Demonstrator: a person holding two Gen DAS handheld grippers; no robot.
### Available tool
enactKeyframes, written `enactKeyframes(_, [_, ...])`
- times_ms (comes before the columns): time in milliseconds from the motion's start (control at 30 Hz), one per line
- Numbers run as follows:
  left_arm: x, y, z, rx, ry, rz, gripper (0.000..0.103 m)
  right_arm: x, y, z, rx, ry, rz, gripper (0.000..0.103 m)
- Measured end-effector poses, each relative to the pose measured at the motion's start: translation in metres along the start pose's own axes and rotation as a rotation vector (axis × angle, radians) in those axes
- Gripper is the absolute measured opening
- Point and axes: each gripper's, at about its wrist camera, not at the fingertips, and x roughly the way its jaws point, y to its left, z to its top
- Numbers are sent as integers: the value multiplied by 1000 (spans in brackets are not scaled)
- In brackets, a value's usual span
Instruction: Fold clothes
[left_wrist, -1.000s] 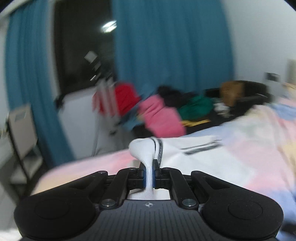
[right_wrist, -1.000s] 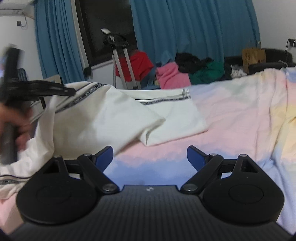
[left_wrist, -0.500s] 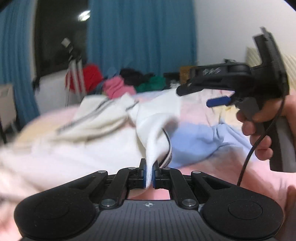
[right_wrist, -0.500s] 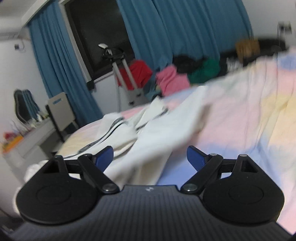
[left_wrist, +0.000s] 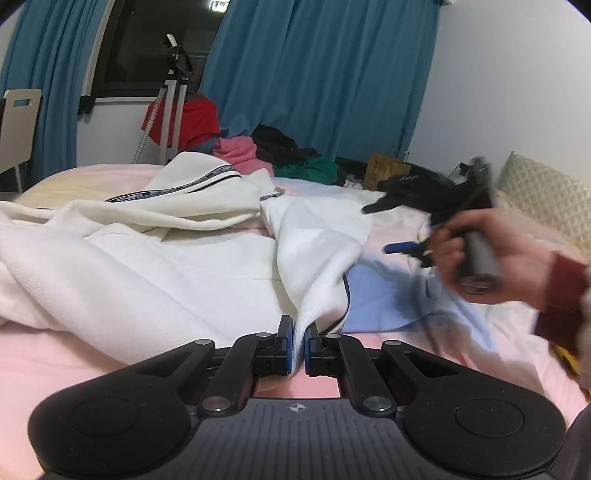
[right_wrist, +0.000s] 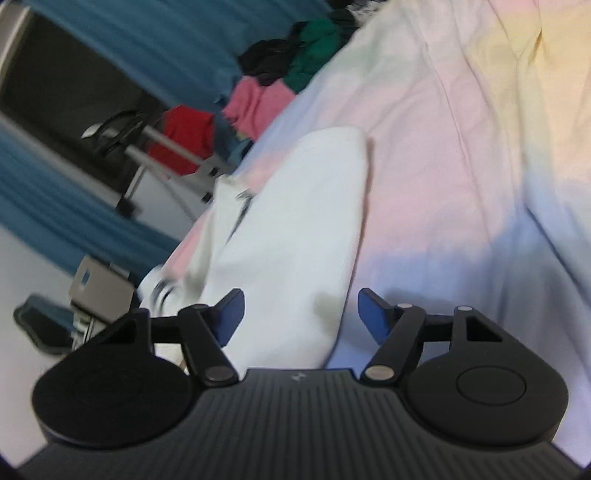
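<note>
a: where is the white garment (left_wrist: 155, 258)?

b: it lies spread and rumpled over the pastel bedsheet (left_wrist: 388, 295), with a dark-striped band running along a raised fold near the far side. one edge is gathered into a ridge that runs down to the left gripper (left_wrist: 298, 345).

a: and that gripper's claw?

b: clenched on the fabric. the blue pads are pressed together with a thin pinch of the white cloth caught between them, low over the pink part of the sheet.

a: what about the right gripper (right_wrist: 297, 314)?

b: its jaws have just been closing but stand apart. in the right wrist view the cloth (right_wrist: 295, 229) lies between the blue fingertips (right_wrist: 231, 308), and neither pad presses on it, so nothing is grasped. the view is rolled over, the bed slanting across it.

a: can the left camera see it?

b: yes, blurred, at the right, held in the person's hand (left_wrist: 491, 254) in a dark red cuff, hovering over the sheet just beside the garment's edge.

a: anything behind?

b: blue curtains (left_wrist: 314, 74), a heap of red, pink, black and green clothes (left_wrist: 258, 147), a metal stand (left_wrist: 166, 110) at the dark window, and a pillow (left_wrist: 546, 199) at the right.
</note>
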Motion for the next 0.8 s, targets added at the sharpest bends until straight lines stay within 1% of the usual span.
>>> enactKeyframes(67, [4,7,-1,-33,1,-23,6,27,-8,8,-5,-32,-22,70])
enactKeyframes(133, [8,13,-4,-60,9,-38,6,55,-9,11,-52,-25,-88,68])
enactKeyframes(200, [15,18,-7,-67,17,-40,6,72,-11,10,-98,-58,-80,66])
enactKeyframes(233, [19,20,-8,-72,23,-40,6,72,-13,11,-113,-82,-59,63])
enactKeyframes(300, [27,24,-9,-89,36,-43,6,77,-16,14,-98,-112,-23,40])
enactKeyframes(333, [29,26,-10,-99,40,-47,6,78,-17,18,-75,-122,-11,34])
enactKeyframes(400, [33,29,-10,-123,45,-59,6,77,-18,23,-37,-149,24,26])
enactKeyframes(433, [35,29,-10,-121,40,-61,6,76,-18,26,-24,-168,45,24])
enactKeyframes(500, [35,25,-10,-88,27,-57,6,65,-9,28,-45,-214,53,14])
enactKeyframes(533, [35,24,-10,-85,23,-57,6,59,-5,32,-47,-231,27,14])
enactKeyframes(600, [33,24,-9,-90,15,-64,6,39,3,37,-70,-273,32,12])
enactKeyframes(700, [25,20,-5,-88,-10,-73,6,-3,7,45,-121,-344,17,12])
enactKeyframes(800, [17,16,-1,-83,-36,-90,6,-57,-4,49,-117,-405,-37,12])
